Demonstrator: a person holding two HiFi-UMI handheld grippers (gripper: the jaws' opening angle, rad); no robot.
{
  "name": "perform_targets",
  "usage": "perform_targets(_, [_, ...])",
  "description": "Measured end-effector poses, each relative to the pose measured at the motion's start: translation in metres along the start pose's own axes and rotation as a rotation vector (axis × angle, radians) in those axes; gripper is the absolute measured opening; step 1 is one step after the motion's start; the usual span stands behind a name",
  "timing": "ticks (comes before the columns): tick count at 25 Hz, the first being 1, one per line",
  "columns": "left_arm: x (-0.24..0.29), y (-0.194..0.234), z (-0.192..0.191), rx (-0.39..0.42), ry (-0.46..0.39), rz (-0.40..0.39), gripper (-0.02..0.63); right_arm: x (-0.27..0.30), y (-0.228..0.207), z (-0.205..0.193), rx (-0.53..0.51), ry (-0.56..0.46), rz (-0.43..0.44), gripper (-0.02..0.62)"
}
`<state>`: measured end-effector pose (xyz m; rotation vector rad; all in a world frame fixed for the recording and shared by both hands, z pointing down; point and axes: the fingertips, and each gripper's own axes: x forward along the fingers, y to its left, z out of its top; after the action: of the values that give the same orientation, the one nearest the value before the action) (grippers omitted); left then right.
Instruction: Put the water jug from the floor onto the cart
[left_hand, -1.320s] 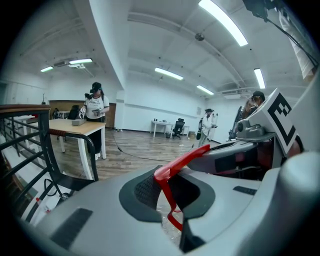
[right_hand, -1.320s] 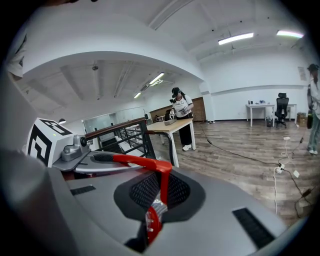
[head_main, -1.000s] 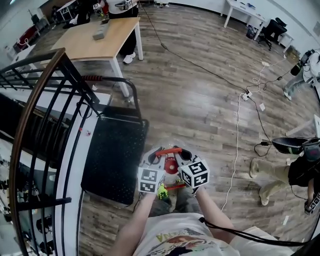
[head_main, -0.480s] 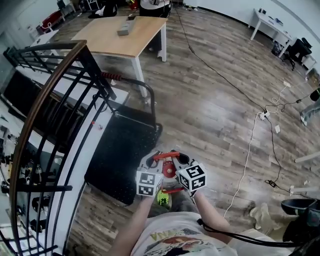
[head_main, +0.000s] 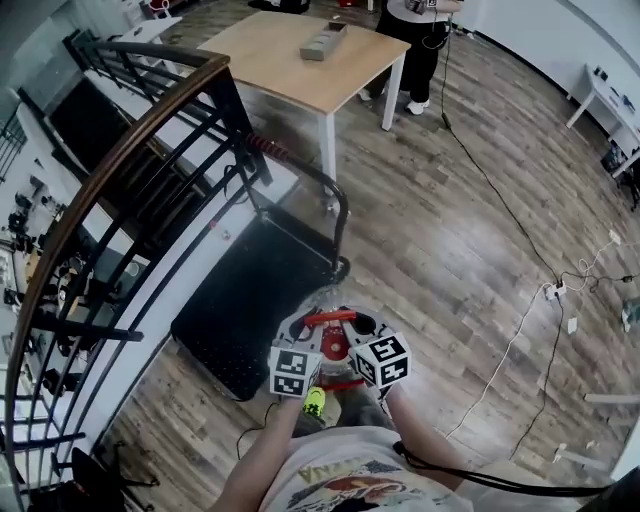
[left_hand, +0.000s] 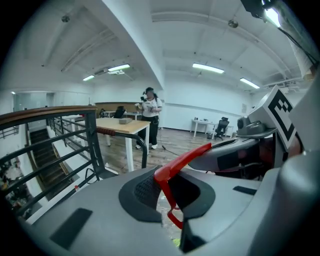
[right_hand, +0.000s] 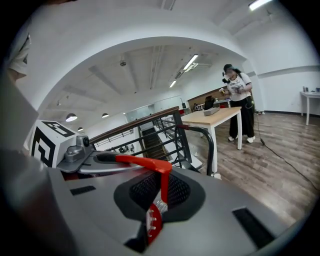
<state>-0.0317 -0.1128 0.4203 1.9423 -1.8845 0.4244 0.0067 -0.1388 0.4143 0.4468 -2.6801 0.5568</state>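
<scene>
The clear water jug (head_main: 322, 306) with a red cap (head_main: 335, 345) hangs off the floor by its red handle (head_main: 330, 318), just beside the near right corner of the black flat cart (head_main: 250, 300). My left gripper (head_main: 306, 328) is shut on the handle's left part, and the handle (left_hand: 182, 160) crosses its jaws in the left gripper view. On the right part of the handle my right gripper (head_main: 358, 326) is shut, with the red bar (right_hand: 150, 165) and cap (right_hand: 152, 222) between its jaws. Most of the jug's body is hidden under the grippers.
A black stair railing with a wooden top rail (head_main: 130, 150) runs along the cart's left side. The cart's push handle (head_main: 320, 190) stands at its far end. Beyond it are a wooden table (head_main: 310, 55) and a standing person (head_main: 420, 30). Cables (head_main: 520, 240) lie on the floor at right.
Both grippers and the jug have swung toward the cart, which now lies closer to them. The railing fills more of the left. Both grips are unchanged.
</scene>
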Motion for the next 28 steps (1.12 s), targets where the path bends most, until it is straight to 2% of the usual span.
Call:
perform_targets(7, [0.027, 0.03, 0.019, -0.064, -0.018, 0.129, 0.037, 0.037, -0.02, 0.027, -0.068, 0.035, 0.117, 0.02])
perform_targets(13, [0.046, 0.062, 0.033, -0.098, -0.039, 0.201, 0.037, 0.074, -0.029, 0.046, -0.088, 0.052, 0.181, 0.02])
perform_targets(23, [0.05, 0.114, 0.033, -0.146, -0.057, 0.278, 0.035, 0.126, -0.018, 0.058, -0.124, 0.081, 0.251, 0.02])
perform_targets(28, [0.046, 0.144, 0.023, -0.174, -0.052, 0.278, 0.035, 0.156, -0.001, 0.057, -0.133, 0.108, 0.263, 0.02])
